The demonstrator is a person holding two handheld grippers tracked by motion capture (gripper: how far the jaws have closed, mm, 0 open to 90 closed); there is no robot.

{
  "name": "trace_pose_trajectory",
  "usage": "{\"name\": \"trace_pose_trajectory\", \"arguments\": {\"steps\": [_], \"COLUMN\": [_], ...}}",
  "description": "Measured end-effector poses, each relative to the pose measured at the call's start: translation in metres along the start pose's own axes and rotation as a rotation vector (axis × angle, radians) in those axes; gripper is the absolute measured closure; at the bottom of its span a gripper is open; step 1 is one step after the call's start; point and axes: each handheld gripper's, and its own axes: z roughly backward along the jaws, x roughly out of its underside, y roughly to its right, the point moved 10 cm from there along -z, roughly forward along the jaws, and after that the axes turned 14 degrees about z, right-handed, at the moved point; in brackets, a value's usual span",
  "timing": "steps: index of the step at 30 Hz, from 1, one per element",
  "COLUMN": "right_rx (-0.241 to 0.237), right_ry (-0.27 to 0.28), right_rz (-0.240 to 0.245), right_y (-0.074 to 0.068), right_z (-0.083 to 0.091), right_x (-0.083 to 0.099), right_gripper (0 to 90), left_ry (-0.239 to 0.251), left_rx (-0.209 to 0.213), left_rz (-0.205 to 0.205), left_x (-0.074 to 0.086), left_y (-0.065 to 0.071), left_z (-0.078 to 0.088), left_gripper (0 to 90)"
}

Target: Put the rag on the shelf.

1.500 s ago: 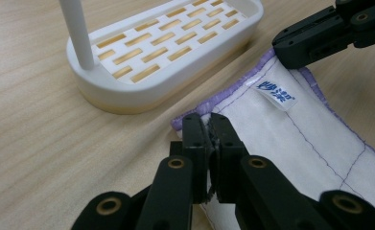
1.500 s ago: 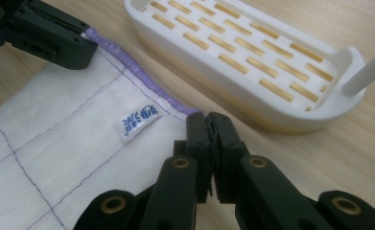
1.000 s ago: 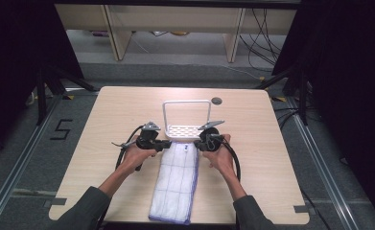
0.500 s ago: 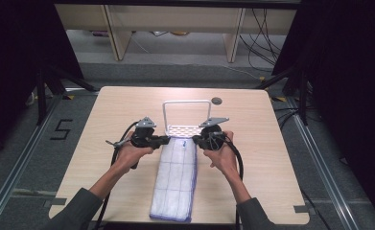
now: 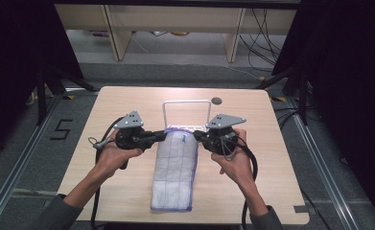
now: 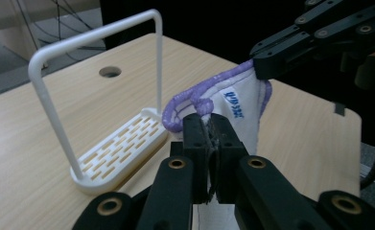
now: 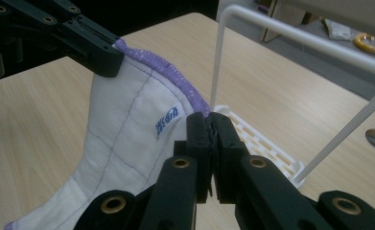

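- Cloth (image 5: 175, 165): a white quilted rag with a purple stitched hem, lying lengthwise down the middle of the high view, its near end flat on the table (image 5: 103, 110) and its far end lifted off the wood.
- Left gripper (image 5: 165, 134): jaws closed tight on the far left corner of the cloth; in the left gripper view the hem bunches just above the pads (image 6: 209, 136).
- Right gripper (image 5: 195, 135): jaws likewise clamped on the far right corner, with the hem running into the pads (image 7: 206, 132) in the right gripper view.
- Handling, as I judge it: light, soft and limp. It sags between the two grips and drapes under its own weight, so it will fold or swing rather than hold a shape. Not fragile, not slippery; the quilted weave gives the pads good purchase.
- Where to hold: the two far corners at the thick hem, as now, kept apart so the edge stays spread.
- Rack (image 5: 186, 115): a white wire hoop on a slotted base, standing upright just beyond the lifted edge, centre of the high view; the cloth looks close to it but apart.
- Writing: a small blue printed mark (image 7: 167, 120) sits near the hem; it is too blurred and tilted to read. A black "5" (image 5: 62, 129) is marked on the floor at the left of the high view.
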Motion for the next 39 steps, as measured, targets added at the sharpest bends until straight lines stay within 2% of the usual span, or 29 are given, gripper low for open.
{"name": "trace_pose_trajectory", "arguments": {"steps": [1,2,4,6,7,9,12,13,15,18,19,21,26,27,28,30,31,36,37,38,39], "right_rx": [0.005,0.024,0.033,0.051,0.053,0.07,0.069,0.079,0.085,0.093,0.099,0.113,0.123,0.145,0.133,0.139,0.158,0.152,0.166,0.159,0.177], "right_ry": [0.008,0.011,0.024,0.025,0.028,0.041,0.045,0.05,0.046,0.048,0.05,0.058,0.053,0.062,0.063,0.069,0.079,0.083,0.082,0.087,0.087], "right_rz": [0.033,0.025,0.051,0.052,0.041,0.056,0.05,0.054,0.033,0.031,0.021,0.032,0.021,0.029,0.019,0.017,0.029,0.012,0.016,0.004,0.005], "right_y": [0.002,0.003,0.006,0.01,0.011,0.019,0.025,0.033,0.038,0.044,0.051,0.058,0.069,0.076,0.077,0.082,0.087,0.093,0.096,0.099,0.102], "right_z": [0.004,0.007,0.013,0.019,0.02,0.022,0.024,0.024,0.024,0.024,0.025,0.025,0.026,0.026,0.026,0.028,0.028,0.028,0.029,0.027,0.027], "right_x": [-0.005,-0.008,-0.018,-0.024,-0.026,-0.033,-0.038,-0.044,-0.049,-0.054,-0.061,-0.068,-0.078,-0.083,-0.085,-0.09,-0.093,-0.101,-0.102,-0.107,-0.109], "right_gripper": [88.1,88.1,88.1,88.1,88.1,88.1,88.2,88.1,88.1,88.1,88.1,88.2,88.2,88.2,88.2,88.2,88.2,88.2,88.2,88.2,88.2], "left_ry": [0.014,0.02,0.018,0.019,0.017,0.02,0.027,0.035,0.042,0.046,0.056,0.061,0.077,0.086,0.092,0.092,0.096,0.101,0.102,0.107,0.109], "left_rx": [0.008,0.006,-0.002,-0.004,-0.011,-0.018,-0.022,-0.033,-0.035,-0.038,-0.049,-0.059,-0.074,-0.076,-0.078,-0.088,-0.09,-0.101,-0.106,-0.106,-0.104], "left_rz": [-0.011,-0.023,-0.049,-0.052,-0.057,-0.054,-0.048,-0.049,-0.044,-0.041,-0.038,-0.032,-0.021,-0.02,-0.016,-0.022,-0.021,-0.022,-0.024,-0.023,-0.02], "left_x": [-0.009,-0.013,-0.022,-0.026,-0.034,-0.041,-0.05,-0.058,-0.065,-0.072,-0.081,-0.088,-0.102,-0.108,-0.112,-0.119,-0.122,-0.134,-0.138,-0.143,-0.145], "left_y": [0.007,0.011,0.016,0.017,0.018,0.016,0.015,0.013,0.012,0.011,0.009,0.006,0.0,-0.001,-0.002,-0.003,-0.003,-0.006,-0.008,-0.009,-0.01], "left_z": [0.004,0.006,0.01,0.01,0.011,0.01,0.008,0.006,0.004,0.002,0.0,-0.003,-0.006,-0.007,-0.007,-0.006,-0.006,-0.007,-0.007,-0.008,-0.008], "left_gripper": [86.3,86.3,86.3,86.3,86.3,86.3,86.3,86.2,86.3,86.2,86.3,86.2,86.3,86.3,86.3,86.3,86.3,86.3,86.3,86.3,86.3]}}
